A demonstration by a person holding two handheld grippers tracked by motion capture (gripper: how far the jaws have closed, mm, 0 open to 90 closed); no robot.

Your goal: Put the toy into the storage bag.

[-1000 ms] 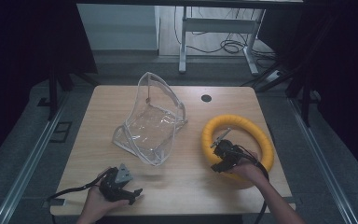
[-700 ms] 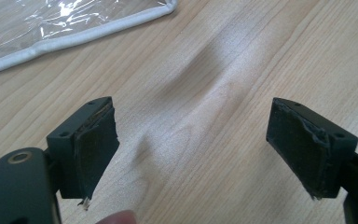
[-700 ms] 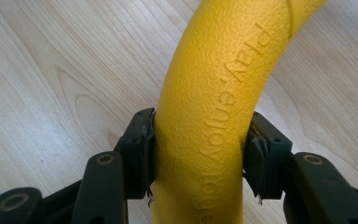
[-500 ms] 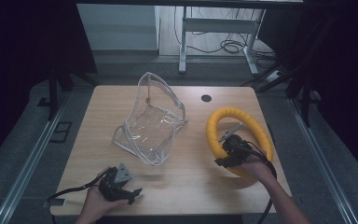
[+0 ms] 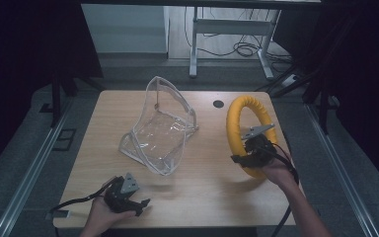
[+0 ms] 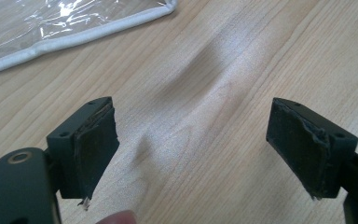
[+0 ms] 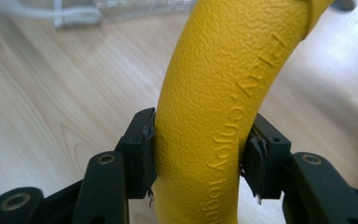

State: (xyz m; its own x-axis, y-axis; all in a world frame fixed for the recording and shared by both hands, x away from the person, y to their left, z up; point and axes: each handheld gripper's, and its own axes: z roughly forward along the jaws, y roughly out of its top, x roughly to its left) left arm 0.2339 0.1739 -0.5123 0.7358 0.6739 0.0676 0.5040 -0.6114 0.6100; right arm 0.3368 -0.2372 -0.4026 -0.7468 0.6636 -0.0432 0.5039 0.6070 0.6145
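Observation:
A yellow foam ring (image 5: 240, 129) with raised lettering stands tilted up on edge over the right side of the wooden table (image 5: 202, 185). My right gripper (image 5: 249, 157) is shut on its near part; in the right gripper view both pads press the ring (image 7: 214, 107) from either side, gripper (image 7: 198, 154). A clear plastic bag with white edging (image 5: 160, 131) stands open at the table's middle. My left gripper (image 5: 138, 203) rests near the front left edge, jaws wide apart over bare wood, gripper (image 6: 193, 149). The bag's white edge (image 6: 74, 35) lies beyond it.
A small black round hole (image 5: 218, 103) sits in the tabletop near the far edge. Beyond the table stand a metal desk frame and cables (image 5: 237, 47) on the floor. Rails run along the floor on both sides.
My right gripper has risen with the yellow ring, tipping the ring from flat on the table to nearly upright. The left gripper has stayed where it was.

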